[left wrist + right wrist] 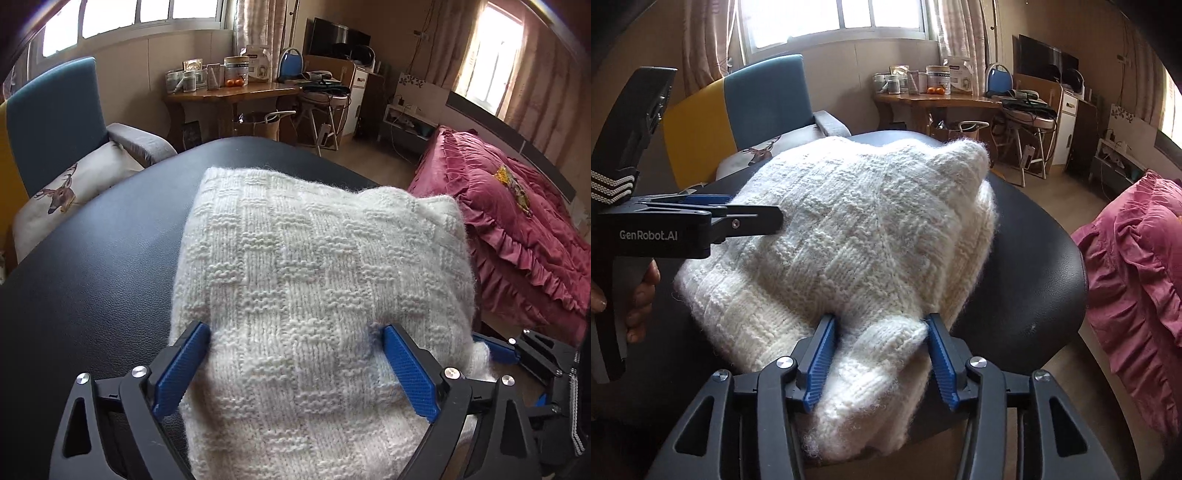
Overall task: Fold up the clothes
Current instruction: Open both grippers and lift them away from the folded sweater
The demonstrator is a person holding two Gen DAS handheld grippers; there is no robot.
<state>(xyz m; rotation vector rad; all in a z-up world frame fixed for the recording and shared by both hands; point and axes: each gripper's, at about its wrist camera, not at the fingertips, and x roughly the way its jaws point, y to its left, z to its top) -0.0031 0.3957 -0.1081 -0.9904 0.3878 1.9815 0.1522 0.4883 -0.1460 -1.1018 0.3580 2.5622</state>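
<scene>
A thick white knitted sweater [314,273] lies folded in a bundle on a black leather table [92,277]; it also shows in the right wrist view [849,229]. My left gripper [295,336] is open, its blue fingers [184,365] wide apart and straddling the sweater's near part. It shows from the side in the right wrist view [753,218], resting against the sweater's left side. My right gripper [881,325] has its blue fingers [822,354] on either side of a thick fold of the sweater's near corner, pressing into the wool. It shows at the right edge of the left wrist view [498,349].
An armchair [757,103] in blue and yellow with a deer cushion [62,192] stands behind the table. A bed with a pink ruffled cover [517,229] is to the right. A wooden desk [236,92] with jars and a stool [1030,122] stand at the back.
</scene>
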